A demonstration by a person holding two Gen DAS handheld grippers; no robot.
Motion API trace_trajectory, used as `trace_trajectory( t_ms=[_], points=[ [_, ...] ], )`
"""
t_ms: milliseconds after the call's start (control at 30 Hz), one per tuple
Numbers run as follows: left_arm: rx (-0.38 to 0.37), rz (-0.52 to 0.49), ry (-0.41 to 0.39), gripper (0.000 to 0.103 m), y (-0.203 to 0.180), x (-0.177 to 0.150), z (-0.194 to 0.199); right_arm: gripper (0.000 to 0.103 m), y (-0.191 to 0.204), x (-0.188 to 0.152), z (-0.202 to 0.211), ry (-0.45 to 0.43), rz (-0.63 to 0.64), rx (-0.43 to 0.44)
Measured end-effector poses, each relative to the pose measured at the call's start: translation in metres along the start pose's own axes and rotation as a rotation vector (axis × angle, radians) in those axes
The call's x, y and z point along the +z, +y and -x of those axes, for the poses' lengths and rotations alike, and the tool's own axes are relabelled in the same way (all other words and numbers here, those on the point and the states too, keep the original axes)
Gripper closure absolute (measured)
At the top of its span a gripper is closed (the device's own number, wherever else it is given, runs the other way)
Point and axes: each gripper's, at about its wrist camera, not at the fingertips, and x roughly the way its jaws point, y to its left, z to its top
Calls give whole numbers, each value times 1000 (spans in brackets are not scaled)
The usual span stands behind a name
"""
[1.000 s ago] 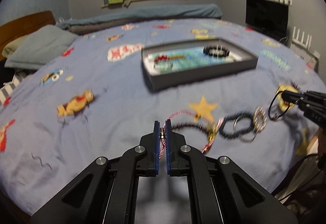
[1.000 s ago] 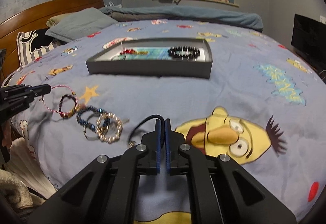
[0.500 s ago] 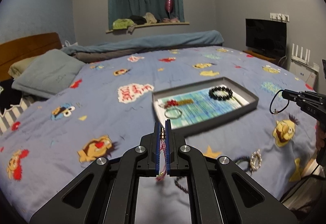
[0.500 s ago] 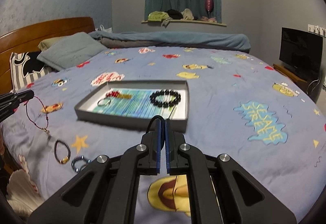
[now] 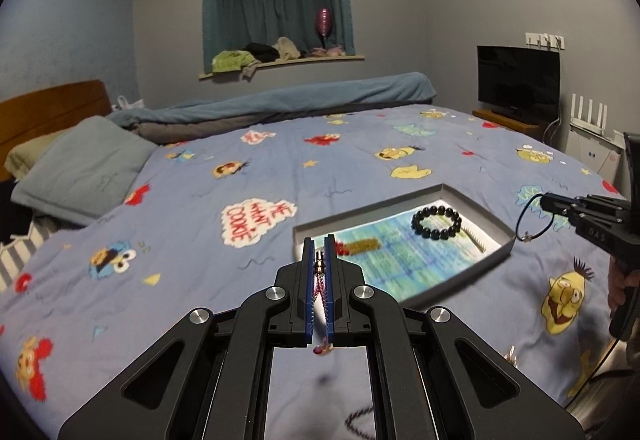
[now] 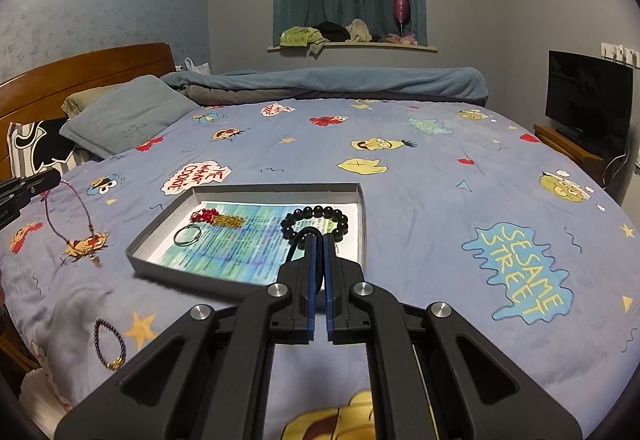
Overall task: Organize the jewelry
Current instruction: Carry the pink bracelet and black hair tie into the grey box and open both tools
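Left wrist view: left gripper [image 5: 319, 282] pinched tight on a pink beaded bracelet [image 5: 320, 286], whose gold clasp sits between the blue pads [image 5: 307, 280] while the loop hangs below them. In the right wrist view the same bracelet [image 6: 68, 216] dangles free above the bedspread [image 6: 420, 200], far left of the right gripper.

Right gripper [image 6: 319, 260]: closed on a thin black cord bracelet [image 6: 306, 236], which arches just ahead of the fingertips. Seen from the left gripper, the cord [image 5: 534, 218] hangs from the right gripper [image 5: 550, 202], off to the right, beyond the tray's right corner.

Grey tray [image 6: 140, 244]: lying on the bedspread directly ahead of the right gripper; ahead and right of the left gripper [image 5: 500, 228]. Contents:
- black bead bracelet [image 6: 318, 222], nearest the right gripper's tips;
- red bead cluster with gold tassel [image 6: 218, 218], further left;
- thin ring bracelet [image 6: 187, 235], left front.

Loose on bedspread: dark beaded bracelet with gold piece [image 6: 110, 344], below left of the right gripper.
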Motion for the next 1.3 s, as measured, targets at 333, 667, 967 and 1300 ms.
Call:
trace_trajectory(
  t_ms=[333,667,967,1300],
  points=[
    [-153,-58,13,98,-38,35,-69,100,5,17,-58,47,13,13],
    [-262,-124,155,98,-71,32,-165,100,17,9,-116,164,-5,82],
    [-189,-119,265,98,-63,36,-231,100,15,5,-145,233,-21,71],
    [-174,-167,331,98,-74,36,-260,100,18,-2,-155,300,-8,83]
  ],
)
